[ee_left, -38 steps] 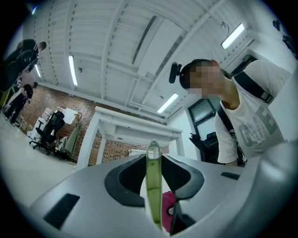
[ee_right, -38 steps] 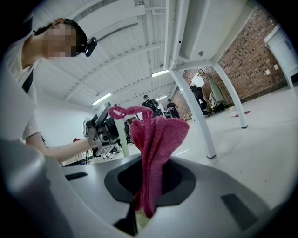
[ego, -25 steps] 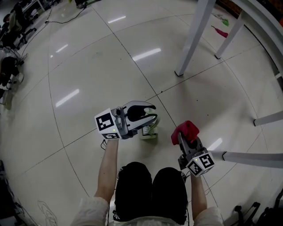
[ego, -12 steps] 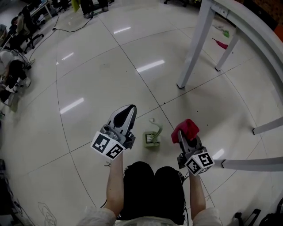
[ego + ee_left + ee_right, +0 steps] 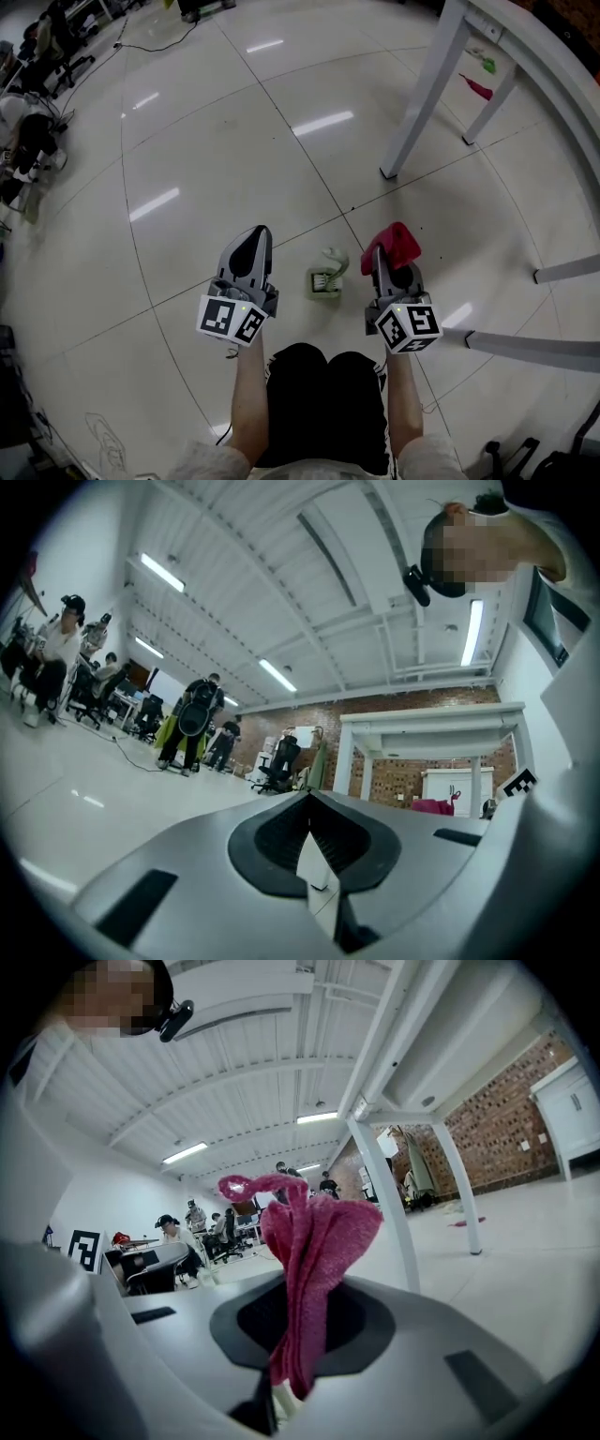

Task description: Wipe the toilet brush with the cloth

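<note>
Cloth (image 5: 314, 1241) pinched in right claw (image 5: 382, 258); left claw (image 5: 254, 234) just closed, empty.

- Left gripper (image 5: 255, 234): lower centre-left of the head view, pointing toward the frame top. Jaws together, nothing between them. Marker cube (image 5: 232, 320) at the end nearest the body.
- Right gripper (image 5: 382, 265): lower centre-right, level with the left gripper. Jaws clamped on a red cloth (image 5: 396, 242) that bunches above the tips.
- 2 bare forearms (image 5: 246, 394): extend from the bottom edge, 1 to each gripper.

Nubbly red cloth (image 5: 309, 1260), glossy smooth floor tiles (image 5: 234, 141)
</note>
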